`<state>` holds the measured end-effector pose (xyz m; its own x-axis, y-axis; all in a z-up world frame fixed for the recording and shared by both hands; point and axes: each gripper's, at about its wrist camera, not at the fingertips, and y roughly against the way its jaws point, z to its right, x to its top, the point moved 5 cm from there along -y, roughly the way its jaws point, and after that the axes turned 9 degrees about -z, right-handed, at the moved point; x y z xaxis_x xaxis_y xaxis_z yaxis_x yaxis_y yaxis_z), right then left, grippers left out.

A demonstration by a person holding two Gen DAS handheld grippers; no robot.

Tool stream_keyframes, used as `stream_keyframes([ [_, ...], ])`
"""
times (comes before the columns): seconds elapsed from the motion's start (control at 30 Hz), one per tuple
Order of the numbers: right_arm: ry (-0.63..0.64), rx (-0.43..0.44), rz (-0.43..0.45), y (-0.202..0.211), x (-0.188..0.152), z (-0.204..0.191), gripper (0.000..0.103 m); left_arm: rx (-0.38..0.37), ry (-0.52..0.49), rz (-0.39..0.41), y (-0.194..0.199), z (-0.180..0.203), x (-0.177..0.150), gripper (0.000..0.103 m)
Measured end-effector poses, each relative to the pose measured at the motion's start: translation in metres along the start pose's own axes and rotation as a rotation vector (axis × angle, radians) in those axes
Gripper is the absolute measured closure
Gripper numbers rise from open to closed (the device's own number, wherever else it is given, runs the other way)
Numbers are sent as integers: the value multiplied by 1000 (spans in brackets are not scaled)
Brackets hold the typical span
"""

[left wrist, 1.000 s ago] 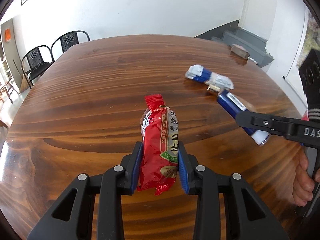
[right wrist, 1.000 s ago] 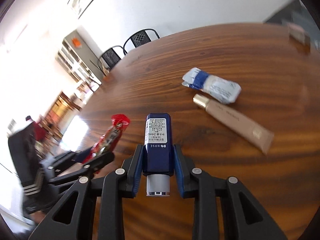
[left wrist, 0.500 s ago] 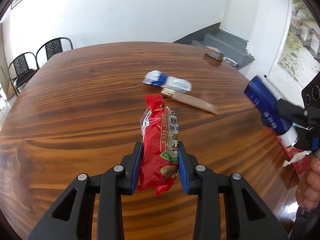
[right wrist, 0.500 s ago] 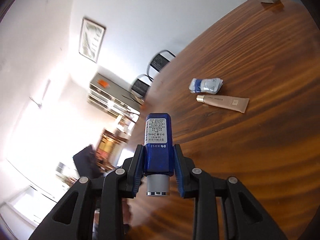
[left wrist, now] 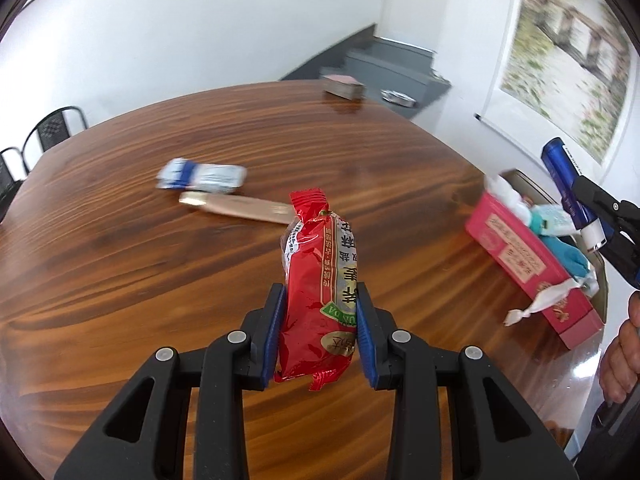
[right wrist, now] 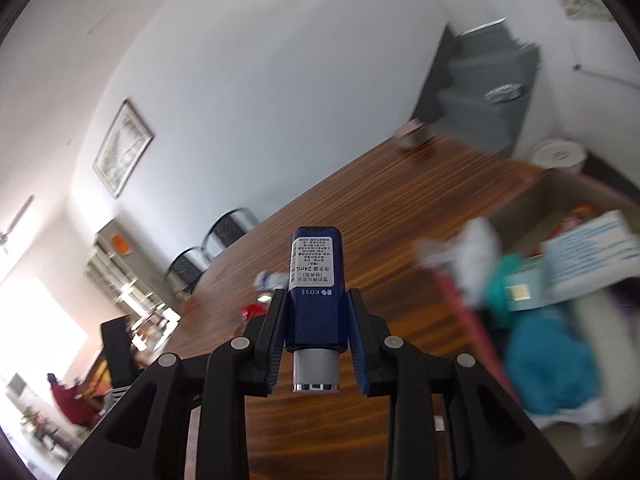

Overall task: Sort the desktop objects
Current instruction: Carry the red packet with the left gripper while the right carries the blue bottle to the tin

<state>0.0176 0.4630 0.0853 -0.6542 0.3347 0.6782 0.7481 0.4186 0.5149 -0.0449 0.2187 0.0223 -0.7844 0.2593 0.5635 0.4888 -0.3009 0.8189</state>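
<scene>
My left gripper [left wrist: 320,320] is shut on a red snack packet [left wrist: 318,284], held above the round wooden table [left wrist: 120,280]. My right gripper [right wrist: 317,320] is shut on a dark blue cosmetic bottle [right wrist: 316,292] with a silver cap toward the camera. In the left wrist view that blue bottle [left wrist: 566,184] hangs over a pink box [left wrist: 528,268] at the table's right edge. A blue-and-white packet [left wrist: 204,174] and a beige tube [left wrist: 236,208] lie on the table beyond the snack. In the right wrist view a cardboard box [right wrist: 532,200] with blurred teal and white items sits right of the bottle.
A small brown box [left wrist: 344,86] rests at the table's far edge. Two black chairs [left wrist: 36,140] stand at the far left. Grey stairs [left wrist: 384,68] rise behind the table. A hand [left wrist: 624,352] grips the right tool at the right border.
Both grippers swung to the right with their loads. The pink box came into the left wrist view, and the open cardboard box with its contents came into the right wrist view.
</scene>
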Motion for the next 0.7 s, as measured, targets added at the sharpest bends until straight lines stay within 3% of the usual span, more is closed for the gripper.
stream_keyframes([
  [0.23, -38, -263, 95, 44, -1, 51, 71, -53, -102, -10, -8, 61, 12, 67],
  [0.7, -51, -480, 105, 56, -8, 91, 71, -166, -258, 11, -8, 154, 41, 67],
])
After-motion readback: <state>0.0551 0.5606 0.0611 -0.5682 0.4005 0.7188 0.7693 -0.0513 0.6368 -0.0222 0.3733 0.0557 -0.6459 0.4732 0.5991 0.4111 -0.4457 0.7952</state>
